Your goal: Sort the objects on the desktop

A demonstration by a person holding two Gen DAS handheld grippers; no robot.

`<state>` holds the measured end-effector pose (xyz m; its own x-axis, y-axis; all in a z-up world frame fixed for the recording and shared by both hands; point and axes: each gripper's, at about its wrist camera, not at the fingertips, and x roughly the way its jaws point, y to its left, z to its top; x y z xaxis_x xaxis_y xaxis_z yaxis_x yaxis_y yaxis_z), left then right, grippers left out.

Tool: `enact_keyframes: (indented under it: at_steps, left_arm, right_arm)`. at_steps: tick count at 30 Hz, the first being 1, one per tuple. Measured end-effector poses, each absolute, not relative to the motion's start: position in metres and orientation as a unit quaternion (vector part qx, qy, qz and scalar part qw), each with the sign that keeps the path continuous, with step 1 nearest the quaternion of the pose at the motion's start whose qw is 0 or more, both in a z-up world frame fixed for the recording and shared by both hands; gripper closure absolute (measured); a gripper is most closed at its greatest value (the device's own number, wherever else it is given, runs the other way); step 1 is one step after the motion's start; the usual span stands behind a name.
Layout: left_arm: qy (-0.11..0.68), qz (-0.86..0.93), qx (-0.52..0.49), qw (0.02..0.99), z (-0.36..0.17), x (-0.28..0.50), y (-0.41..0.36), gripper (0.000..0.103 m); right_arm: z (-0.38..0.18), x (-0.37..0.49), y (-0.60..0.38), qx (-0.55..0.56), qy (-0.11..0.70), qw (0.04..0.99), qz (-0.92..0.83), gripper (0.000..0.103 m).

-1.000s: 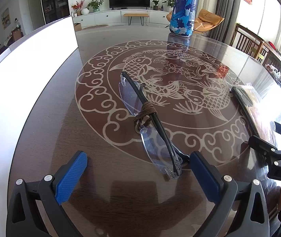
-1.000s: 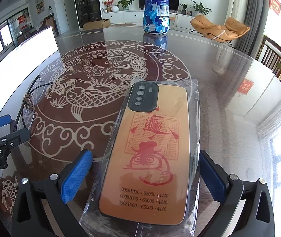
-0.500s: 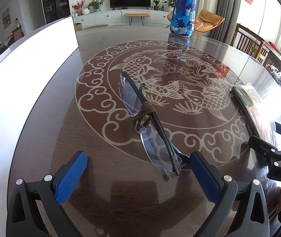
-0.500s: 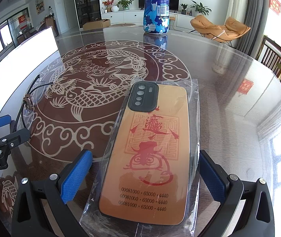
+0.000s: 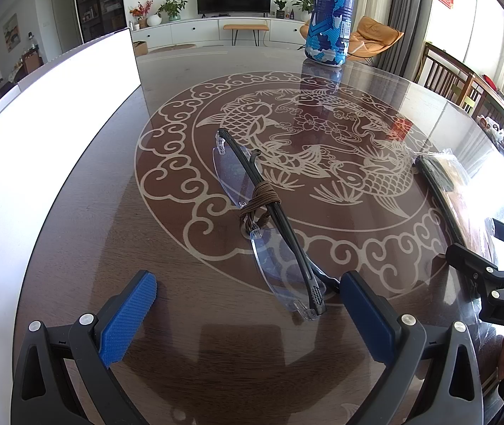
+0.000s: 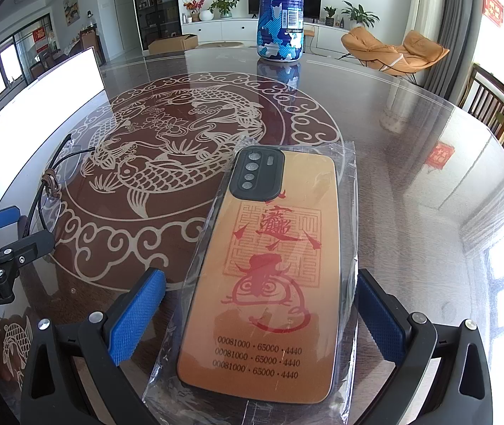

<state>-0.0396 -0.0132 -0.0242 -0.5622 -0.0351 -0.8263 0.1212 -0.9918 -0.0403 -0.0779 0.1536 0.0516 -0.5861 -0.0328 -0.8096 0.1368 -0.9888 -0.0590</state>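
My left gripper [image 5: 248, 313]: jaws spread, empty.
Glasses [image 5: 269, 219]: one tip between my left jaws, frame running ahead.
My right gripper [image 6: 259, 313]: jaws spread, straddling the phone case [image 6: 262, 269].
Bottle [image 6: 280, 10]: far ahead, upright on the table [image 6: 411, 163].

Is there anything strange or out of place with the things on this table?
One small oddity: the folded glasses have a brown cord wound around their middle, and the phone case is still in its clear plastic bag. Nothing looks spilled or broken; the blue bottle stands upright.
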Motion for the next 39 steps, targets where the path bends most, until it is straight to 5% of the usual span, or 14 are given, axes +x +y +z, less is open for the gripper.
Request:
enact_keyframes:
  at_steps: [39]
  left_arm:
    - [0.046,-0.883,0.466,0.044,-0.0243,-0.0396,-0.0133,0.0]
  right_arm:
    - [0.0517,-0.0777,0.1537,0.453,0.053,0.038,-0.889,0.0]
